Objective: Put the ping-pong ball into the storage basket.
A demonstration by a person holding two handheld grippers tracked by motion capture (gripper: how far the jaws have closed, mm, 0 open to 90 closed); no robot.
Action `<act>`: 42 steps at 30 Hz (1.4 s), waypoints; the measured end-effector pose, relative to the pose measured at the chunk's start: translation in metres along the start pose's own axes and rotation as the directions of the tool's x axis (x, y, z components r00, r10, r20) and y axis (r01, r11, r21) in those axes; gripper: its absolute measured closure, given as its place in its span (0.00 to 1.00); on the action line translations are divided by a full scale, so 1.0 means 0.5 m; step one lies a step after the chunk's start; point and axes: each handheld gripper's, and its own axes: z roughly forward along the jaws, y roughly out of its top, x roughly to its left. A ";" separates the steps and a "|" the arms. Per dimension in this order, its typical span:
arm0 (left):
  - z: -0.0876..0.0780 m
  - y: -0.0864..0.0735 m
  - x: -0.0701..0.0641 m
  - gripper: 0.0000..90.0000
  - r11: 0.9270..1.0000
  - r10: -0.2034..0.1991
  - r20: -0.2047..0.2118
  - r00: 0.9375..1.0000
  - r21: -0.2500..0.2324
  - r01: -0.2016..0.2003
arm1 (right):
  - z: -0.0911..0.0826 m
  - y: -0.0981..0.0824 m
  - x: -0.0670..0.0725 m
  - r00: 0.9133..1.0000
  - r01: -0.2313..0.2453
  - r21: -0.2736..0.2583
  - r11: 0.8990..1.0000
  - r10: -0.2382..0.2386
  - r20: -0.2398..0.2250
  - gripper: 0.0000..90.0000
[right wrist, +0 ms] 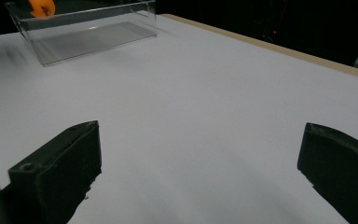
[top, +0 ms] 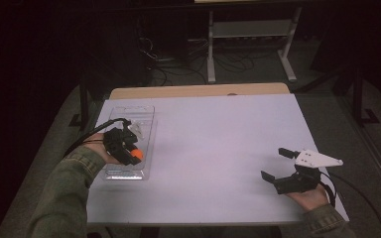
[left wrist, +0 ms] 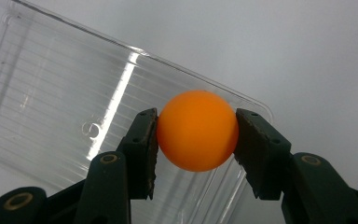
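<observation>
my left gripper (top: 131, 148) pinches the orange ball (left wrist: 197, 130) over the clear tray (top: 146, 119); i'd lower it straight in, then ease my jaws apart gently. my right gripper (top: 278, 164) waits open, well apart on the table (top: 218, 129).

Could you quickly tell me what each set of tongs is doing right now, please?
Left tongs: closed on the orange ball, over the clear tray.
Right tongs: open, holding nothing.
</observation>
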 end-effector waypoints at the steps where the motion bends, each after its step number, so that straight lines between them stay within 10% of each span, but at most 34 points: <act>1: 0.002 0.000 0.000 0.57 1.000 0.000 0.002 1.000 -0.001 0.000 | 0.000 0.000 0.000 1.000 0.000 0.001 1.000 0.000 0.000 0.00; 42: 0.078 -0.019 0.018 0.57 0.998 -0.040 0.039 0.998 0.042 0.039 | -0.002 -0.001 0.001 1.000 -0.001 0.007 1.000 0.001 -0.001 0.00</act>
